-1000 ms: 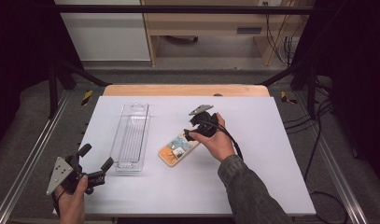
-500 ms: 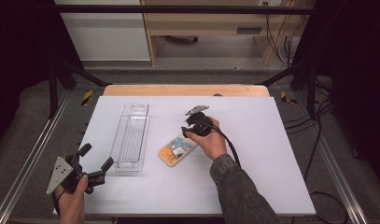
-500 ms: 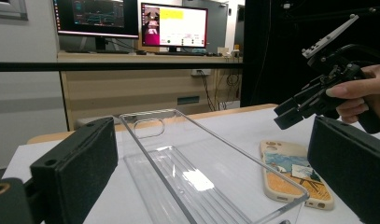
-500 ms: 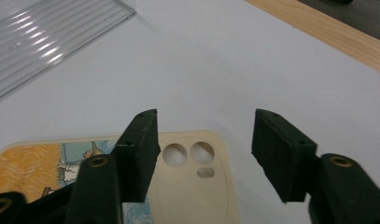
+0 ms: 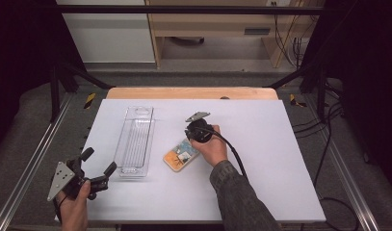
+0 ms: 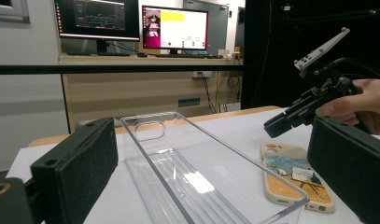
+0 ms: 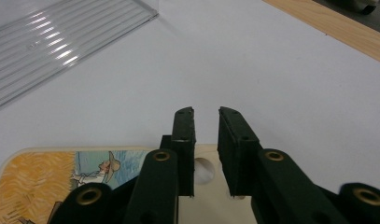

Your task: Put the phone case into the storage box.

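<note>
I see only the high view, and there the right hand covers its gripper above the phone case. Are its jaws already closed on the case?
Observer: Not yet. In the right gripper view the jaws of the right gripper have just been closing. A narrow gap is left, and nothing is clamped in it.
Operator: Over which part of the case are they?
Observer: Over the end of the phone case that has the round hole. The hole shows just below the gap.
Operator: And the left gripper, is it holding something?
Observer: No. In the left gripper view the jaws of the left gripper stand wide apart with nothing gripped, and they point along the clear tray.
</note>
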Demonstrator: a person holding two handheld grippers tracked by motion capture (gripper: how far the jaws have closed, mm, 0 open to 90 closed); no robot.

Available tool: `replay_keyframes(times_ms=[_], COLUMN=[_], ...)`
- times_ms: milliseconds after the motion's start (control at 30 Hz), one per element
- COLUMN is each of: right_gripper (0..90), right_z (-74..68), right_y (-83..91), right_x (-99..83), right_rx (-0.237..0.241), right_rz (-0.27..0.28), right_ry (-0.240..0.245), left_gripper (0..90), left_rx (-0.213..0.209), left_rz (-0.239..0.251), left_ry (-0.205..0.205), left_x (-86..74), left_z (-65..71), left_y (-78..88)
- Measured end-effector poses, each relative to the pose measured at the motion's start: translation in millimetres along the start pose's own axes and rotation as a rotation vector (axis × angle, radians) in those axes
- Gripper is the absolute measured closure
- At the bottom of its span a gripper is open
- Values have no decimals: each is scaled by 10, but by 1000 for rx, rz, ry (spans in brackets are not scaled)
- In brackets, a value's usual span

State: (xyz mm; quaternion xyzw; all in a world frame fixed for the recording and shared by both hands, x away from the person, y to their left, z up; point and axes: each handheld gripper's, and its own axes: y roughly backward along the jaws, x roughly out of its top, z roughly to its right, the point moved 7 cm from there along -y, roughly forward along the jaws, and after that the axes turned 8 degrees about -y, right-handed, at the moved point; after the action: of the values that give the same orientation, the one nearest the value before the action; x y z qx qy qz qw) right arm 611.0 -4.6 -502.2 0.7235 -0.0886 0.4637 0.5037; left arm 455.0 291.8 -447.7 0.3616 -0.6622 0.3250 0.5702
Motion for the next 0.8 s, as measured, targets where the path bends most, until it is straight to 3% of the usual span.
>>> replay_keyframes(times_ms=[300,800], right_gripper=[899,900], right_z=[-63,-164], right_y=[-64,-226], right_x=[-32,-72], right_rx=[39,66], right_rz=[-6,-27], right_ry=[-5,-10], left_gripper=[17,18], left_rx=[-2,-6], left_rz=[1,-2], left_ry=[1,1], left_x=[2,1], left_z=[3,14], left_y=[-3,-10])
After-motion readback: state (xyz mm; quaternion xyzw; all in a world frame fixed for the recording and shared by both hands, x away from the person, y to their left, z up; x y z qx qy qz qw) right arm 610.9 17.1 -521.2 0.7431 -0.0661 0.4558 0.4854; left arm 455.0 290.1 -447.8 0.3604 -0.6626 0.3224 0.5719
